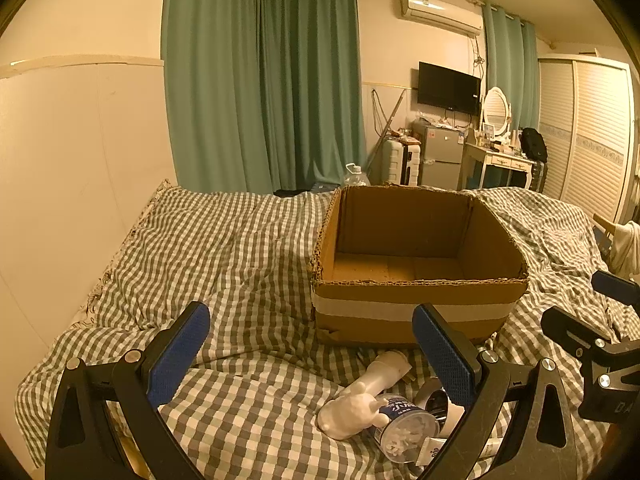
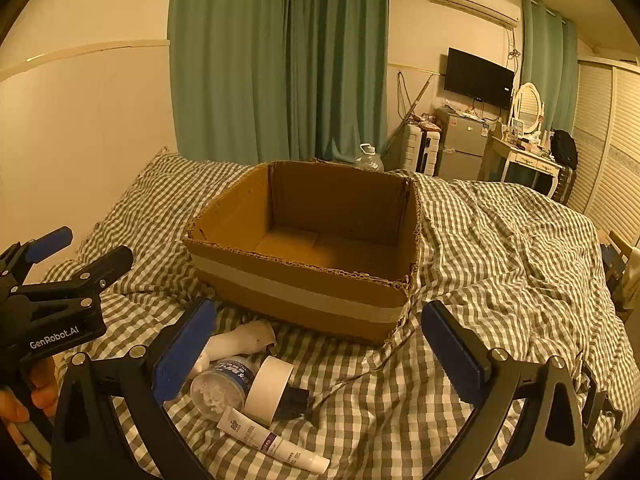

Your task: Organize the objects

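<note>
An open, empty cardboard box stands on the checked bedspread. In front of it lie a white hand-shaped figure, a clear round tub with a blue label, a tape roll, a white tube and a small dark object. My left gripper is open and empty above the bed, left of the pile; it also shows in the right wrist view. My right gripper is open and empty above the pile.
The checked bedspread covers the bed. A white wall panel runs along the left. Green curtains, a water bottle, fridge, dressing table and wardrobe stand behind the bed.
</note>
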